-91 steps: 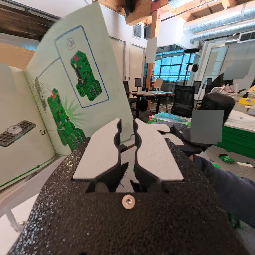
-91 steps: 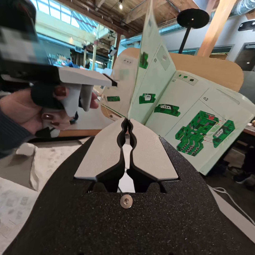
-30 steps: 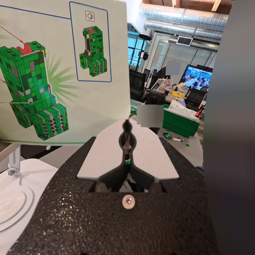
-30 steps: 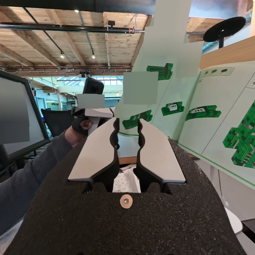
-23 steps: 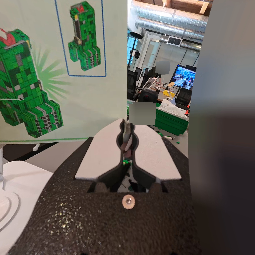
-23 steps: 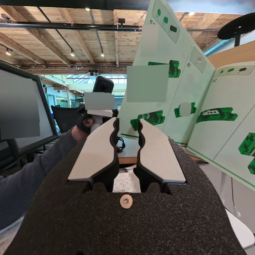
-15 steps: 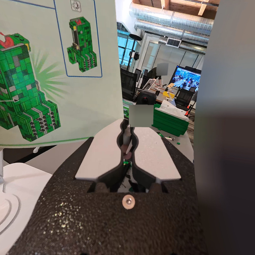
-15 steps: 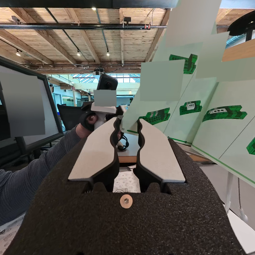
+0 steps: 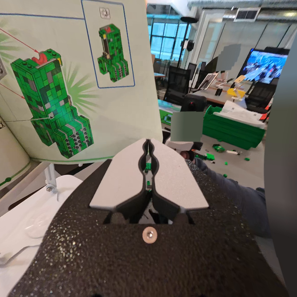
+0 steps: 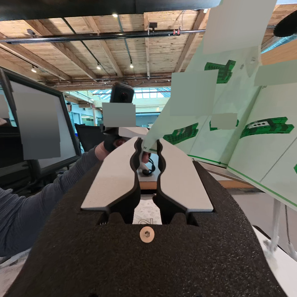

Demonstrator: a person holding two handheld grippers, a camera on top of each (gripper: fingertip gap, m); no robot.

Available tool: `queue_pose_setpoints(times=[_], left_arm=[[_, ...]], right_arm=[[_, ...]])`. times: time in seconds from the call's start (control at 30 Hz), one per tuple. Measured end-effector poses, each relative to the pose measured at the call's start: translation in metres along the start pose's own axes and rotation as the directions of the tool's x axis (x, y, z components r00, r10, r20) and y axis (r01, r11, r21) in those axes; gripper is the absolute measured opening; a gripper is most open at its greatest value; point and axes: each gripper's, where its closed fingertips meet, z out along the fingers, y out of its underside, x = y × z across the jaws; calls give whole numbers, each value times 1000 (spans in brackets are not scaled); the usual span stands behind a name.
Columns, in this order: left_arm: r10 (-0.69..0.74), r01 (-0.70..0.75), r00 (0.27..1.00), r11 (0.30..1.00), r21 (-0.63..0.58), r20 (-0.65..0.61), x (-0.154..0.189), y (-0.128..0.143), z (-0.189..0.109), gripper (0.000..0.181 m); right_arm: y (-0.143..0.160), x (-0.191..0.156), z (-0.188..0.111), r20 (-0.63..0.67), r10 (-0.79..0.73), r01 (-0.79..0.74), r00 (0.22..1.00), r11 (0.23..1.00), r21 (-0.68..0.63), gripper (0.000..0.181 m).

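An open instruction booklet with pictures of green brick models stands on a holder. One page (image 9: 112, 112) is lifted away from the rest. My left gripper (image 9: 148, 141) is shut on that page's lower outer corner. In the right wrist view, the same page (image 10: 184, 125) hangs to the right, and its corner lies between the fingertips of my right gripper (image 10: 148, 141), which is open and not pinching it. The left gripper (image 10: 133, 131) shows just behind that corner. The right gripper's finger (image 9: 181, 145) shows just beyond my left fingertips.
A green bin (image 9: 233, 131) with papers stands at the back of the grey table, with loose green bricks (image 9: 217, 147) in front of it. A dark monitor (image 10: 40, 120) stands close beside the grippers. The booklet holder's white base (image 9: 32, 217) lies below left. Less than 4 cm separates the two grippers' tips.
My left gripper opened slightly around the page's edge, then closed on its corner. The page has swung so its corner now lies between my open right fingertips.
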Motion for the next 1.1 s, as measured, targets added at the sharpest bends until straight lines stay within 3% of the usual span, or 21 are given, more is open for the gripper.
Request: queue_pose_setpoints(times=[0.47, 0.63, 0.87, 1.1], left_arm=[[38, -39, 998, 999, -14, -53, 13, 2, 7, 0], [1, 10, 986, 998, 64, -166, 28, -10, 3, 0], [17, -3, 992, 994, 111, -126, 22, -17, 2, 0], [51, -45, 998, 985, 164, -34, 11, -23, 4, 16]], right_arm=[[-2, -7, -2, 67, 41, -43, 997, 999, 31, 17], [-3, -12, -2, 93, 23, -27, 995, 999, 36, 17], [-2, -13, -1, 94, 6, -8, 996, 1000, 30, 18], [-1, -13, -1, 83, -19, 17, 996, 1000, 22, 21]])
